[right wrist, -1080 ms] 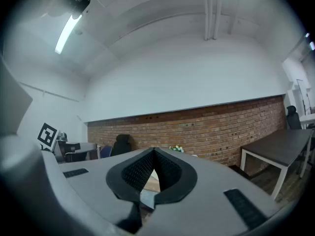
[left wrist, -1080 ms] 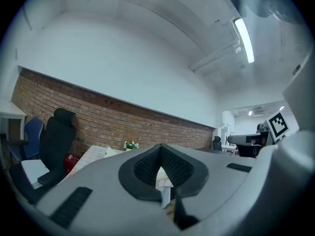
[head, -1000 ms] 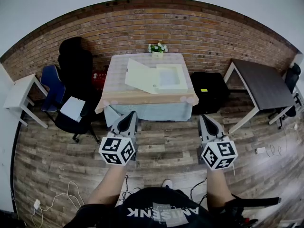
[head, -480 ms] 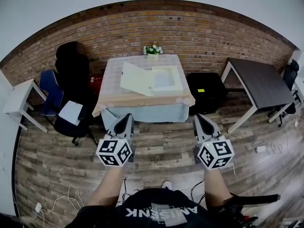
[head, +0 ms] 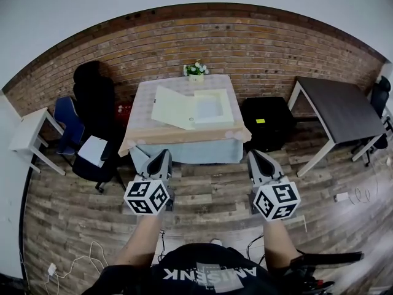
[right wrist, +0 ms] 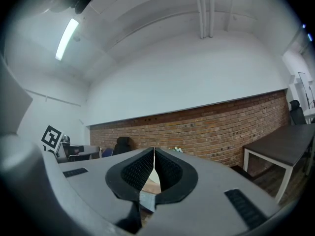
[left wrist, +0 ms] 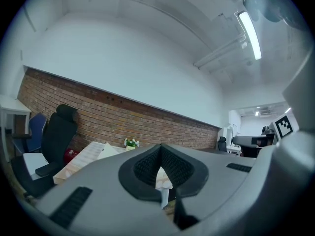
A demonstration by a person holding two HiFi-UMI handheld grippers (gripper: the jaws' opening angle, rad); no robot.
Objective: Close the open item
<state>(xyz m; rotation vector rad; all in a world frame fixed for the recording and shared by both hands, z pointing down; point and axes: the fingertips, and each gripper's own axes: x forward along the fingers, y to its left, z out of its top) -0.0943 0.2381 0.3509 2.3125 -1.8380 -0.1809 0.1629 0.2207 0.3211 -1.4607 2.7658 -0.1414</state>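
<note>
A flat cream box (head: 212,108) lies open on a cloth-covered table (head: 147,131) by the brick wall, its lid (head: 172,108) folded out to the left. My left gripper (head: 162,158) and right gripper (head: 256,156) hover over the wooden floor a short way in front of the table, side by side, both pointing at it. Each is shut with nothing between its jaws. In the left gripper view the table (left wrist: 81,160) and a corner of the lid (left wrist: 107,152) show past the closed jaws. In the right gripper view only a sliver of the table shows between the pads.
A small flower pot (head: 196,70) stands at the table's far edge. Left of the table are a black office chair (head: 93,97), a blue chair (head: 66,117) and a white side table (head: 27,131). A black case (head: 264,121) and a dark table (head: 341,107) stand on the right. Cables (head: 80,254) lie on the floor.
Both grippers and the head have moved forward a little toward the table. Jaws stay shut.
</note>
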